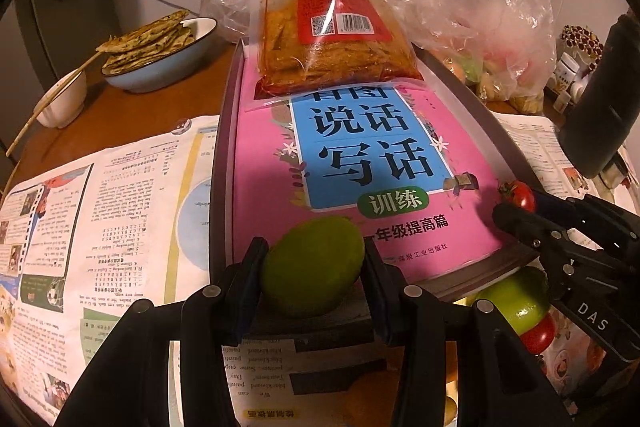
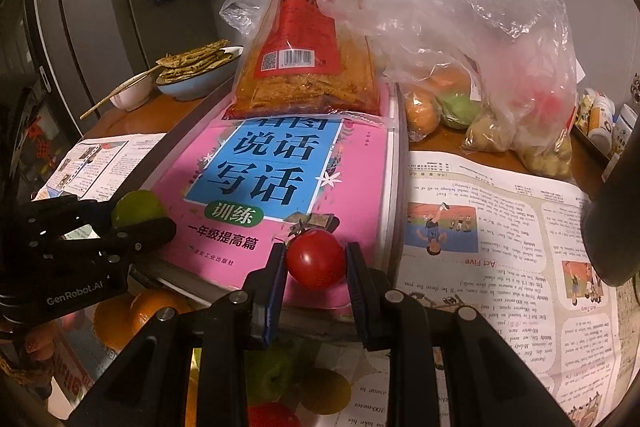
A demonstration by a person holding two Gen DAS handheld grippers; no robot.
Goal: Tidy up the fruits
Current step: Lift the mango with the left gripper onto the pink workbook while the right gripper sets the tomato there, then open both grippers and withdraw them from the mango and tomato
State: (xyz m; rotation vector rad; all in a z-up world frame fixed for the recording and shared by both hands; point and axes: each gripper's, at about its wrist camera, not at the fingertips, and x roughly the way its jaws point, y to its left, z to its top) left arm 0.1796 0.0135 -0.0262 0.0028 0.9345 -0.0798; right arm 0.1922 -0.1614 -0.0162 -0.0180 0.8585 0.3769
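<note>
Left gripper [image 1: 314, 267] jaws clamp green fruit [image 1: 312, 263], right gripper [image 2: 316, 261] jaws clamp tomato [image 2: 316, 258]; both over pink book [image 2: 280, 179] at 6 o'clock. Keep grip gentle, lower onto fruit pile [image 2: 280, 379] below without squashing.

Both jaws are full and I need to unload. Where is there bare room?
Free: pink book below the snack bag, and newspaper to its right. Crowded: fruit pile under the grippers, produce bag behind.

Open pink book cover [image 2: 256, 187] ahead, snack bag [image 2: 304, 67] and plastic produce bag [image 2: 480, 67] blocking beyond.
</note>
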